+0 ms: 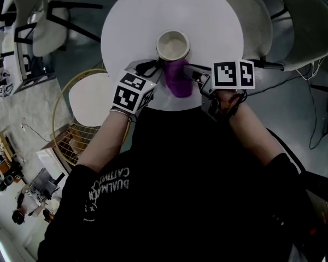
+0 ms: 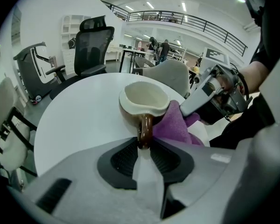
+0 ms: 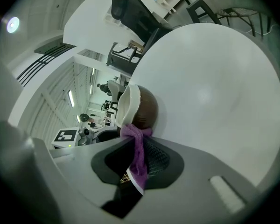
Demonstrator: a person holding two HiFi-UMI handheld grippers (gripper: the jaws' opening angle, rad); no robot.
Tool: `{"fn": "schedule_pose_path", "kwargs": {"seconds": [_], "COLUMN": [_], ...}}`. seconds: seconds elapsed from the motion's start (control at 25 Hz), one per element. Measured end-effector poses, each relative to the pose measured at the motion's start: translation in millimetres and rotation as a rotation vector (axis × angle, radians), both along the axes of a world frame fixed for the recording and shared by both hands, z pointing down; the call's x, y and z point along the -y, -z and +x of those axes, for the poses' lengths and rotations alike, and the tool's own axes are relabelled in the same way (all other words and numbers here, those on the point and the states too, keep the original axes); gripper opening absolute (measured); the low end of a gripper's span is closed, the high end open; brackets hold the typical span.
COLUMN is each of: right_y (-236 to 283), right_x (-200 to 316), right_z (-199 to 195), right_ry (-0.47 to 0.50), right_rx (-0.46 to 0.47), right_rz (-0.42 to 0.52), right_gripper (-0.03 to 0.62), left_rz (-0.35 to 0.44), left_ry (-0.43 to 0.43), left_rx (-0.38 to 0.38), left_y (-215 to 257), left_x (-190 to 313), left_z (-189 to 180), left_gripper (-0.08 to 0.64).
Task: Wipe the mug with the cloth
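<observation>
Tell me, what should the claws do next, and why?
Probably rub the cloth around the mug: the right claw already pinches the cloth against its brown side, and the left claw grips the handle.

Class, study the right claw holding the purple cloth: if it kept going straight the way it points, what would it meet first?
The mug, its brown side directly ahead of the right claw. The cloth it grips seems bunched against that wall, though depth is unclear.
</observation>
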State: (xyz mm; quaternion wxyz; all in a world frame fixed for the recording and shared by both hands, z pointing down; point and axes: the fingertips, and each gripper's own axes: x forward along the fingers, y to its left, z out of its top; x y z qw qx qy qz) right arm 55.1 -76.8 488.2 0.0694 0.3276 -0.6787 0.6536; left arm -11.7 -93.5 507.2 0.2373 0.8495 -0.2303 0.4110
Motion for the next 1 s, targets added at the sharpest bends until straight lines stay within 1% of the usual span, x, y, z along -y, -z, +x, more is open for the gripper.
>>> {"fn": "schedule_pose_path", "kwargs": {"seconds": [0.76, 1.0], "right_y": [-3, -4], "right_x": [1, 1], "right_z": [22, 21], "right_ry": [-0.034, -0.036], "right_rx": [-0.017, -0.016], "right_rz": [-0.015, -0.020], "right_gripper": [0.060, 0.060], "left_rz": [-0.008, -0.012], "left_ry": [0.000, 0.003], "left_rx": [0.014, 0.016], "left_y": [-1, -3], "left_x": [0, -1], "left_z": [0, -2], "left_gripper": [0.083, 0.083]}}
